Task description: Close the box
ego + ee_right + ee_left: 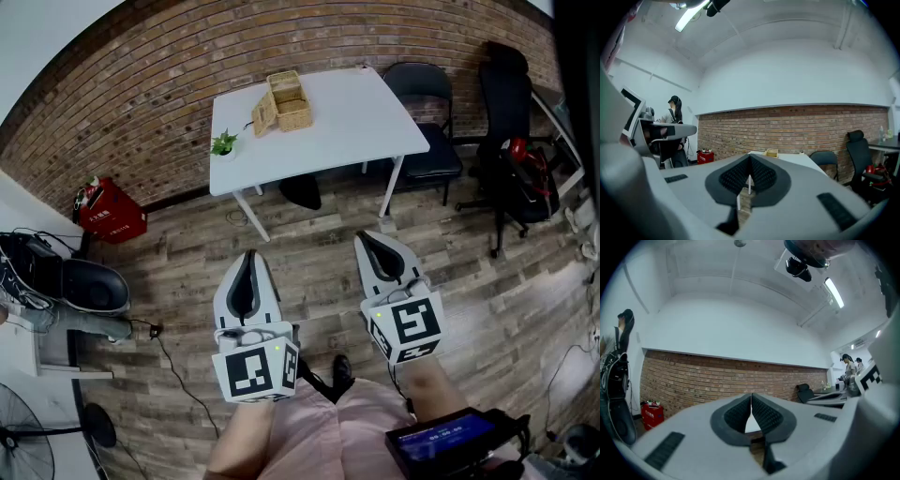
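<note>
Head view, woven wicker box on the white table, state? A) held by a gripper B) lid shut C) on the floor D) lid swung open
D: the woven wicker box sits on the white table with its lid swung open beside it, while the left gripper and right gripper, both shut, are short of the table.

Box (286,101): woven wicker, straw-coloured, rough, matt.
Table (375,122): smooth white top with a slight sheen.
Wall (141,112), ten to two o'clock: rough red brick.
Floor (309,253): grey-brown wood-look planks, matt.
Left gripper (249,255), right gripper (360,237): matt light-grey plastic shells.
Pads (736,416): black, ribbed.
Crate (111,214), nine o'clock: red plastic.
</note>
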The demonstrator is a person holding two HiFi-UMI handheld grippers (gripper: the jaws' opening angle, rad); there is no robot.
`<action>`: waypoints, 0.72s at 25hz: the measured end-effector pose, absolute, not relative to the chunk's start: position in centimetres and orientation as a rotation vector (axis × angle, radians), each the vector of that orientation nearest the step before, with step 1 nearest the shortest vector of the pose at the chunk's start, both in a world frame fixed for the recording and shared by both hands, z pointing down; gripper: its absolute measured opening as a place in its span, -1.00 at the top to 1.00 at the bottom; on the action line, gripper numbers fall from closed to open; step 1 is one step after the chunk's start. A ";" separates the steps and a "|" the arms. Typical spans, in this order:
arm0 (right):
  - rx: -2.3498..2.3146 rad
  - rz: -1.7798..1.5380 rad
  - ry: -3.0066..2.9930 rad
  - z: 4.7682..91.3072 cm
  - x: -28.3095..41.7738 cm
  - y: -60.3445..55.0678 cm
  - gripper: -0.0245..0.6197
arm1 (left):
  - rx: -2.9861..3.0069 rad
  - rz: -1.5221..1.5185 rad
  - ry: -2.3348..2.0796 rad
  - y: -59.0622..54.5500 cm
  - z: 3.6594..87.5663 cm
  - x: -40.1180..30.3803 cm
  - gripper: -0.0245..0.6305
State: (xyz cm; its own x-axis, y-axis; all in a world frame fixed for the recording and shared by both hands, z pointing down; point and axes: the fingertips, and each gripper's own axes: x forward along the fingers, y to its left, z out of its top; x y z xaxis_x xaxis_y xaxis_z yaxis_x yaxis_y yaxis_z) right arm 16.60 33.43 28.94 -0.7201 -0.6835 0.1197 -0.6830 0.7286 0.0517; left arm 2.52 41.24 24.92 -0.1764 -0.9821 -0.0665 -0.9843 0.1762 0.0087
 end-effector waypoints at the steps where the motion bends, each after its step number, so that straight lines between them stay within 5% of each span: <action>1: 1.112 -0.007 -2.797 29.0 16.5 33.4 0.93 | -1.986 0.078 2.374 41.2 24.9 2.4 0.88; 12: 1.105 -0.044 -2.825 28.7 17.4 32.7 0.91 | -1.983 0.114 2.376 41.0 24.9 3.3 0.87; 14: 1.067 -0.031 -2.842 28.7 17.4 32.4 0.47 | -1.994 0.136 2.362 40.7 24.7 3.3 0.61; 15: 1.053 -0.018 -2.853 28.7 17.3 32.2 0.39 | -1.999 0.146 2.361 40.5 24.6 3.1 0.41; 18: 1.065 -0.012 -2.852 28.7 17.0 30.8 0.39 | -1.996 0.162 2.374 39.4 24.6 2.2 0.39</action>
